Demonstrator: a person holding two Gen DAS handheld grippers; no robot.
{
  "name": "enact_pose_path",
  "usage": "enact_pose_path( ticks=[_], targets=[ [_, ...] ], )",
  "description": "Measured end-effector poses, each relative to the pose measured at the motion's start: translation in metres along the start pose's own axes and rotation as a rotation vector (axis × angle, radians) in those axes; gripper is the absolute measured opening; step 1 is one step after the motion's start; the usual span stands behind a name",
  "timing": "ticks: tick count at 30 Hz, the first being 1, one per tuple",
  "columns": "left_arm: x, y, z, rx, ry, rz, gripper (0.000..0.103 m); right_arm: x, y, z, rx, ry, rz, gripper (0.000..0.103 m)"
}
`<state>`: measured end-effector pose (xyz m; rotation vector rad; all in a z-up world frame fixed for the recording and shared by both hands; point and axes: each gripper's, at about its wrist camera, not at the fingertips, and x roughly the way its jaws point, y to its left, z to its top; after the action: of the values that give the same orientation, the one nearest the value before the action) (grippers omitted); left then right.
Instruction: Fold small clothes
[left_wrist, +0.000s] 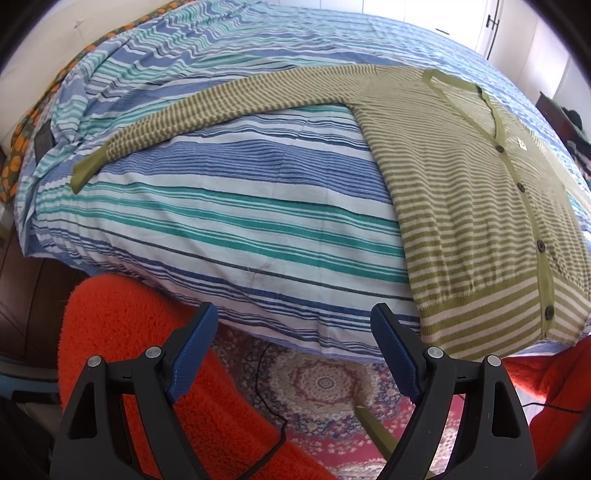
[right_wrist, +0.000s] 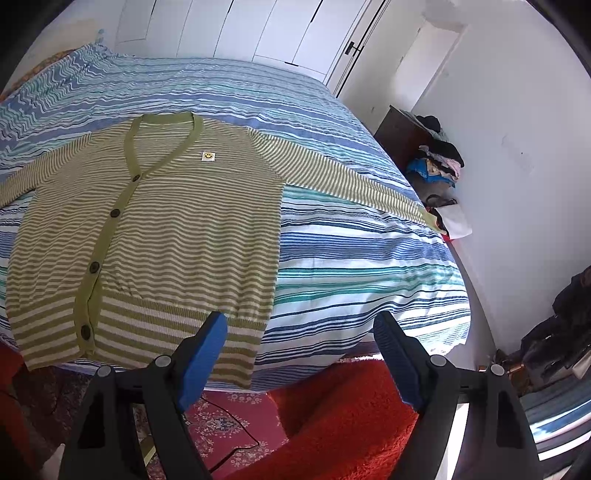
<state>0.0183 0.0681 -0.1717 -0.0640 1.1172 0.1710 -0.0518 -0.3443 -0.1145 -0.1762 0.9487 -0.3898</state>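
Observation:
A green-and-cream striped cardigan (left_wrist: 476, 206) lies flat and buttoned on the striped bed cover (left_wrist: 221, 206), both sleeves spread out to the sides. In the left wrist view its left sleeve (left_wrist: 207, 110) reaches far left, ending in a plain green cuff. In the right wrist view the cardigan (right_wrist: 155, 236) fills the left half, with its other sleeve (right_wrist: 351, 181) running toward the bed's right edge. My left gripper (left_wrist: 293, 314) is open and empty, near the bed's front edge, left of the hem. My right gripper (right_wrist: 301, 325) is open and empty, just off the hem's right corner.
An orange-red fluffy rug (left_wrist: 147, 369) and a patterned carpet (left_wrist: 325, 384) lie on the floor before the bed, with a black cable (left_wrist: 266, 391) across them. A dark cabinet with piled clothes (right_wrist: 436, 158) stands by the right wall. White wardrobe doors (right_wrist: 258, 29) are behind the bed.

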Motion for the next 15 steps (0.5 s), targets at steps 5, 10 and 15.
enact_pose_path(
  ticks=[5,10,15],
  targets=[
    [0.0000,0.0002,0.0002,0.001,0.000,0.000,0.087,0.0000,0.0002,-0.0013,-0.001,0.001,0.000,0.081],
    [0.0001,0.0005,0.0004,0.002,0.000,0.001,0.087,0.0004,0.0008,-0.0024,-0.002,0.004,-0.001,0.081],
    [-0.0010,0.0004,0.0005,0.002,-0.002,0.005,0.087,0.0004,0.0021,-0.0033,-0.003,0.007,0.005,0.081]
  ],
)
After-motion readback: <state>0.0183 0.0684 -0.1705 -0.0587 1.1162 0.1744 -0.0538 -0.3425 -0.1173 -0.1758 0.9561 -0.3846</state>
